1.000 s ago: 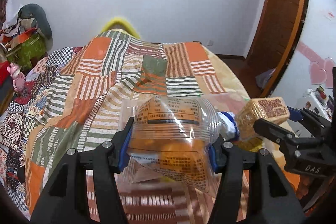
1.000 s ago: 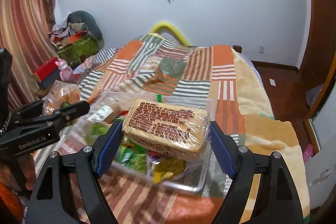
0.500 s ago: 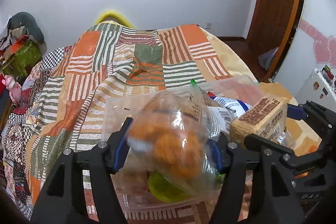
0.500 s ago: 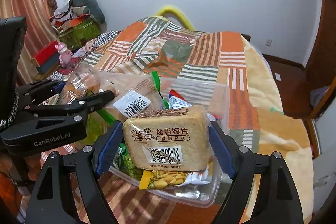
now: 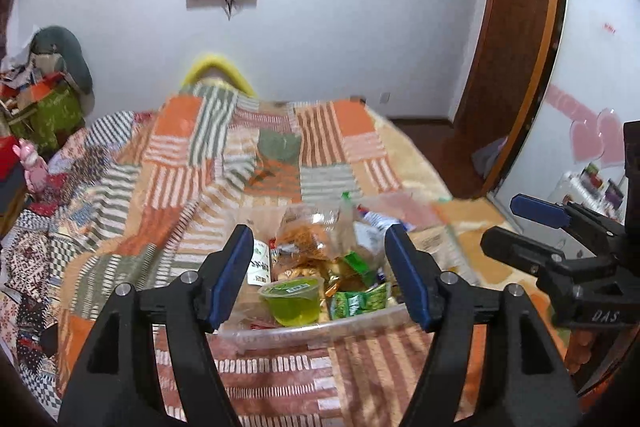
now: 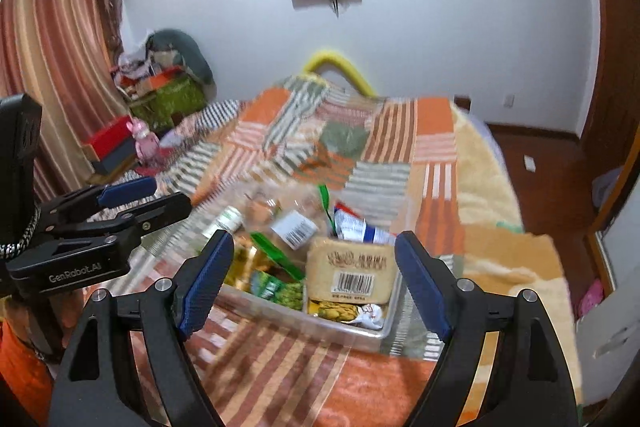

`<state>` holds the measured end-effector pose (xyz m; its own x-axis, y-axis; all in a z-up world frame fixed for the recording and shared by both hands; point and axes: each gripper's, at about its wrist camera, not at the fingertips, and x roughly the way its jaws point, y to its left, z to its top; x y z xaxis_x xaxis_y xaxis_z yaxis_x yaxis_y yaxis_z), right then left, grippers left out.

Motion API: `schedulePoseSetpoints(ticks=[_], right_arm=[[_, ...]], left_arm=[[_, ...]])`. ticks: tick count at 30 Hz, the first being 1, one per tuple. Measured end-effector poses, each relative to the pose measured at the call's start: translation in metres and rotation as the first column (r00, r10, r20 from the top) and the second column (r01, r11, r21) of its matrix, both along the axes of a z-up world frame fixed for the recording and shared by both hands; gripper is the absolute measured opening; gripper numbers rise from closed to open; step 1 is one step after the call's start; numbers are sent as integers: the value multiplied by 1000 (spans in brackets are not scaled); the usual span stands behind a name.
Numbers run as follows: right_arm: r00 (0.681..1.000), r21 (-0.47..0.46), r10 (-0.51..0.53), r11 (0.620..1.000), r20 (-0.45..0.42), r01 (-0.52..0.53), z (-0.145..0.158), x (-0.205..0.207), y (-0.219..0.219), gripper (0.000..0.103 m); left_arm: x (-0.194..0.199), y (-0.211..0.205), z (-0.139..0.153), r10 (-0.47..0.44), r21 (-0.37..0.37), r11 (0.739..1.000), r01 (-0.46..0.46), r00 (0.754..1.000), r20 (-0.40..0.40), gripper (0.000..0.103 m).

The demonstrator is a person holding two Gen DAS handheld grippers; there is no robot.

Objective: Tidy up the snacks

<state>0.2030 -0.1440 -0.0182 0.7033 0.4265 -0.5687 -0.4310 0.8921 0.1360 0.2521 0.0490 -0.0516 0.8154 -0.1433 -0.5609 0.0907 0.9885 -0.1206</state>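
Clear plastic bin on the bed now holds the snacks, the biscuit pack on top. Left tongs, just widened, and right tongs gape empty above it. Next I'd expect them to hunt for any remaining snack.

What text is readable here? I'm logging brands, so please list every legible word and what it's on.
"GenRobot.AI": on the left gripper body.
"DAS": on the right gripper body.
Biscuit pack: printing and barcode digits too blurred.
White barcode label and green jelly cup lid: unreadable.
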Motion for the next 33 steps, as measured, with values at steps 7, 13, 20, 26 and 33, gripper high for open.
schedulePoseSetpoints(ticks=[7,13,20,26,33], right_arm=[[988,57,-21,998,154,12,53,-55,-11,81],[963,90,-45,996,265,22,78,-99,-17,84],[951,97,-66,995,302,38,79,-118,-18,102],[951,67,-66,997,301,48,73,-126,-16,103],[953,60,-67,997,295,52,67,-135,-17,103]], left_arm=[[-74,-4,54,46,19,999,-50,985,164,68],[-131,-17,84,46,27,998,-56,959,279,74],[-172,-29,98,59,34,996,-77,930,364,96],[-185,-31,97,76,46,994,-100,926,369,102],[-192,-32,91,87,45,993,-111,928,363,103]])
